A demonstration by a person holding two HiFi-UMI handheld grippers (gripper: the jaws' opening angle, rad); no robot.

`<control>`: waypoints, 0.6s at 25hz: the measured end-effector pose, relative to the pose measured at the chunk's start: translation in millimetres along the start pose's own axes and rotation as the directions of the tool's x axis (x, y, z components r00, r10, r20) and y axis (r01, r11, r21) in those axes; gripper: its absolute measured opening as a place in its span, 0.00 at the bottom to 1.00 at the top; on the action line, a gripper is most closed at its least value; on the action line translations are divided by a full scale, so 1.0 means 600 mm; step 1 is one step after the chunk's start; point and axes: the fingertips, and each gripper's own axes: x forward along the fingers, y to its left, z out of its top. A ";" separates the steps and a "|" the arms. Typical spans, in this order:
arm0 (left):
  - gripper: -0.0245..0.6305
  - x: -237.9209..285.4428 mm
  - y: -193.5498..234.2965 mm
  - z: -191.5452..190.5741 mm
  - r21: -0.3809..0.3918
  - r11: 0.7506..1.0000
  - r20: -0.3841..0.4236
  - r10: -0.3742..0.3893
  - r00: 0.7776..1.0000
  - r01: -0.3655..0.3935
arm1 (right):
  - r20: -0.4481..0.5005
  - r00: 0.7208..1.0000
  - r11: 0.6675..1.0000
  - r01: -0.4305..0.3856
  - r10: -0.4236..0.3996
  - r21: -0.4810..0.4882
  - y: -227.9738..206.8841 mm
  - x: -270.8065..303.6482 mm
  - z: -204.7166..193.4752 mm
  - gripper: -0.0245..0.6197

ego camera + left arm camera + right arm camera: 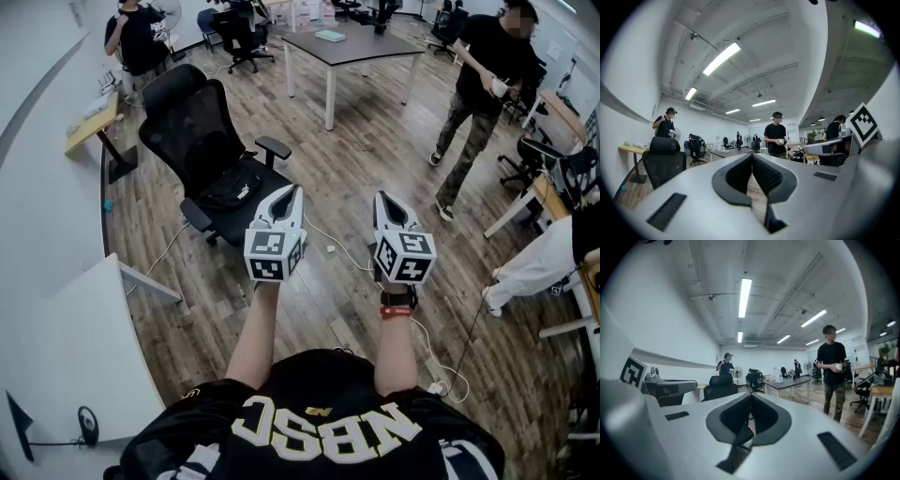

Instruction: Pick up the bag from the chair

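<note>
A flat black bag lies on the seat of a black mesh office chair, left of centre in the head view. My left gripper is held in the air just right of the chair's seat, its jaws shut on nothing. About a hand's width to its right, my right gripper is also shut and empty. In the left gripper view the shut left gripper points level into the room, with the chair at lower left. The right gripper sees the chair too. Neither gripper view shows the bag.
A white desk stands at my near left and a dark table behind the chair. One person stands at the right, another at the far left. A cable runs across the wooden floor under the grippers.
</note>
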 end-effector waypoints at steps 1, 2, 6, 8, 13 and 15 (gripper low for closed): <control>0.06 0.003 -0.002 0.001 0.001 1.000 -0.002 0.006 1.000 -0.006 | 0.003 1.000 1.000 0.003 -0.003 -0.008 -0.005 0.000 0.004 0.05; 0.06 0.005 -0.004 0.002 0.003 1.000 -0.003 0.012 1.000 -0.012 | 0.007 1.000 1.000 0.007 -0.007 -0.018 -0.009 0.000 0.008 0.05; 0.06 0.017 -0.011 0.005 0.022 0.998 -0.004 0.051 0.999 -0.051 | 0.030 0.999 0.997 0.030 -0.028 -0.077 -0.034 -0.002 0.023 0.05; 0.06 0.019 -0.011 0.005 0.031 0.996 -0.003 0.084 0.996 -0.084 | 0.039 0.999 0.995 0.029 -0.025 -0.096 -0.046 -0.004 0.026 0.05; 0.06 0.028 -0.021 -0.001 0.027 0.988 0.002 0.151 0.989 -0.151 | 0.057 0.998 0.994 0.007 0.000 -0.113 -0.082 -0.005 0.026 0.05; 0.06 0.033 -0.027 -0.003 0.029 0.986 -0.001 0.167 0.986 -0.167 | 0.061 0.998 0.994 -0.009 0.016 -0.111 -0.091 0.001 0.023 0.05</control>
